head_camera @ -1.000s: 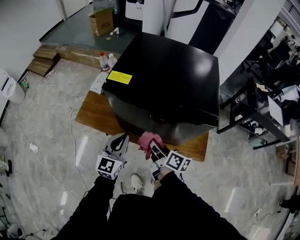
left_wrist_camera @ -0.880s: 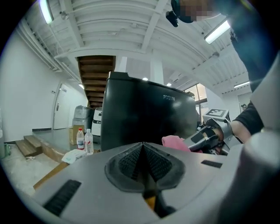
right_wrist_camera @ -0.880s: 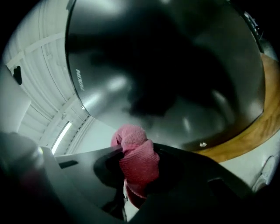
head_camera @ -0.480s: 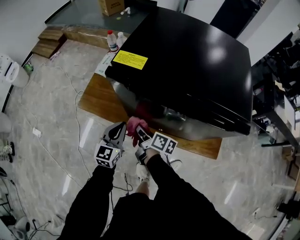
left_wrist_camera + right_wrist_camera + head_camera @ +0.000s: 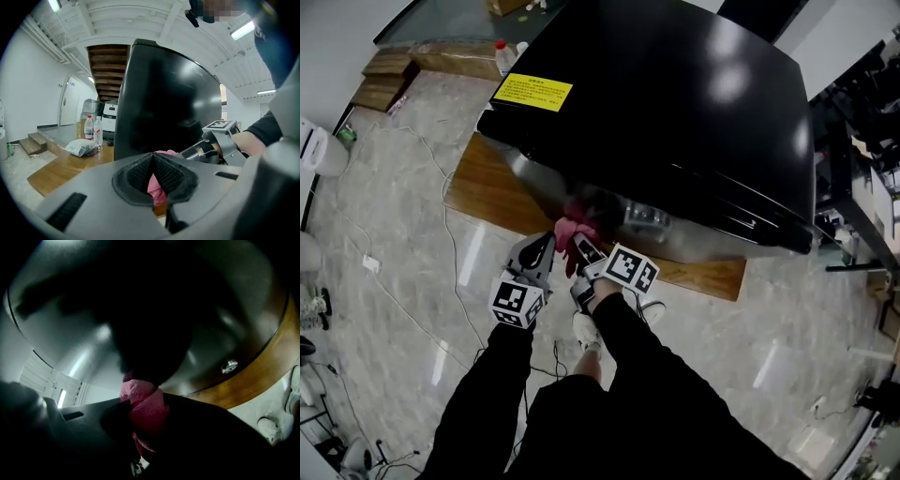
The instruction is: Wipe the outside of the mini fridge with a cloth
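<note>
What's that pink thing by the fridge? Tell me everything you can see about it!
It is a pink cloth, soft and fuzzy like a small towel. It is scrunched into a lump, not spread flat. The right gripper has its jaws shut on it, and the lump sticks out past their tips. It sits low at the shiny grey front of the mini fridge, near the wooden board, and seems to press on the fridge. A faint pink reflection shows there.

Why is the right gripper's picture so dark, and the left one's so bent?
Right gripper view: it looks closely at the mini fridge, whose shiny side gives dim reflections; only the pink cloth shows colour. Left gripper view: the wide-angle lens bows the ceiling and blackens the corners.
</note>
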The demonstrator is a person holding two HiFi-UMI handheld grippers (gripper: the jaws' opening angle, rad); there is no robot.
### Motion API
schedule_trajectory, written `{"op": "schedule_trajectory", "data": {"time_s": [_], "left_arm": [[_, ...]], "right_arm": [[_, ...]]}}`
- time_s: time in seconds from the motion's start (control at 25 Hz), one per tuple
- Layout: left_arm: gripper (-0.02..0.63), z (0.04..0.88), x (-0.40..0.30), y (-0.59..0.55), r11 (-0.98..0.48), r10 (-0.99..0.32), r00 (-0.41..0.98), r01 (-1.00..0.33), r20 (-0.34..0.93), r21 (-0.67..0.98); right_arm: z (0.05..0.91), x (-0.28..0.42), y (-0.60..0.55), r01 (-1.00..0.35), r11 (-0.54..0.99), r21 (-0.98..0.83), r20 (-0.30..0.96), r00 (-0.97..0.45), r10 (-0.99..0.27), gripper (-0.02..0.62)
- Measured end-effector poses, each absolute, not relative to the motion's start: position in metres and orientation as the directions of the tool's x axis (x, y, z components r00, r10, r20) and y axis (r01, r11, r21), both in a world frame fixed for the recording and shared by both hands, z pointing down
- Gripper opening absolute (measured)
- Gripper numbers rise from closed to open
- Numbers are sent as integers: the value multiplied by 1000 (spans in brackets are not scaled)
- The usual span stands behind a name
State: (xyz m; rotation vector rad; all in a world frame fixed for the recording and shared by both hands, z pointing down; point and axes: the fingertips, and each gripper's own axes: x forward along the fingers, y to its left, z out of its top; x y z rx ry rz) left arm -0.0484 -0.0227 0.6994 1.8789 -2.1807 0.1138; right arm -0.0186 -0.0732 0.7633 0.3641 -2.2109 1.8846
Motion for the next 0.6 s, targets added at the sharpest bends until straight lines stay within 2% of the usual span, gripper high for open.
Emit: {"op": "schedule_trajectory", "data": {"time_s": [0.6], "left_arm": [[6,701,79,-89,-56,-965,94,-986,246,159]], "right_arm": [[759,111,-135,-383,122,-916,354,-912,-206,83]]}}
